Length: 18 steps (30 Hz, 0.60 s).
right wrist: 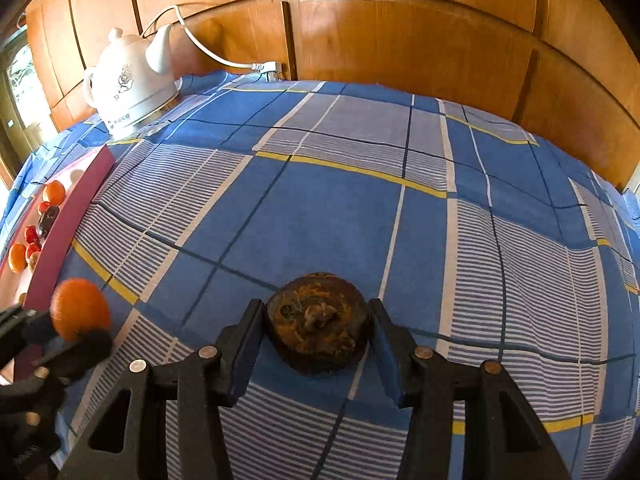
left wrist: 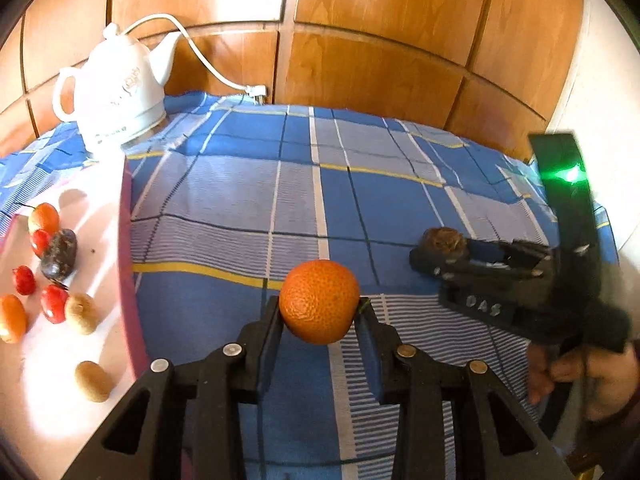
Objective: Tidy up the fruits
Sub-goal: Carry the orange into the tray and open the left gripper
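The left gripper [left wrist: 320, 312] clamps an orange tangerine [left wrist: 319, 306] above the blue checked cloth [left wrist: 240, 184], near the pink tray [left wrist: 127, 264] at the cloth's left edge. The right gripper [right wrist: 318, 320] pinches a dark, shrivelled fruit [right wrist: 319, 323] over mid-cloth. The tray holds kiwis, red fruits and tangerines; a white kettle [left wrist: 116, 92] stands at the far left corner.
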Available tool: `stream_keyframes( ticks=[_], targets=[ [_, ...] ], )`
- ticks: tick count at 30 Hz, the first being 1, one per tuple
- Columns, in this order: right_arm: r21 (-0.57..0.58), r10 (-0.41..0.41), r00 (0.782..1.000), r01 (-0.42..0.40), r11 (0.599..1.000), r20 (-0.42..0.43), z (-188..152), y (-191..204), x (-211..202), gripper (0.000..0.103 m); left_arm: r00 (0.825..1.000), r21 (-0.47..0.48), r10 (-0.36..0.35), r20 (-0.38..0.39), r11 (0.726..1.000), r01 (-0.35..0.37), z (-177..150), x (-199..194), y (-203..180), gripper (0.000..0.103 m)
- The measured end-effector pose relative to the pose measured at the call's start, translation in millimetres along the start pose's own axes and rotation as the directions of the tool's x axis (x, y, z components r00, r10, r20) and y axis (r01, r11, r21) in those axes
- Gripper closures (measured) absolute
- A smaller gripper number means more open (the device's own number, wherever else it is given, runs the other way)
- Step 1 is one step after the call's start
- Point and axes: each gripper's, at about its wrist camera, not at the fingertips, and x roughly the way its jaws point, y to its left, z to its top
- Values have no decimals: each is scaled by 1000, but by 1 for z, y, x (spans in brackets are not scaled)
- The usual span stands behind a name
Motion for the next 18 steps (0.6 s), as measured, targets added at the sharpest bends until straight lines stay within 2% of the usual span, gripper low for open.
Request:
stream_keyframes(
  ticks=[18],
  targets=[
    [2,6,999,-7,1000,47,-8,0,-2,51,993,33,62,101,997,-66,15,-67,4,67]
  ],
)
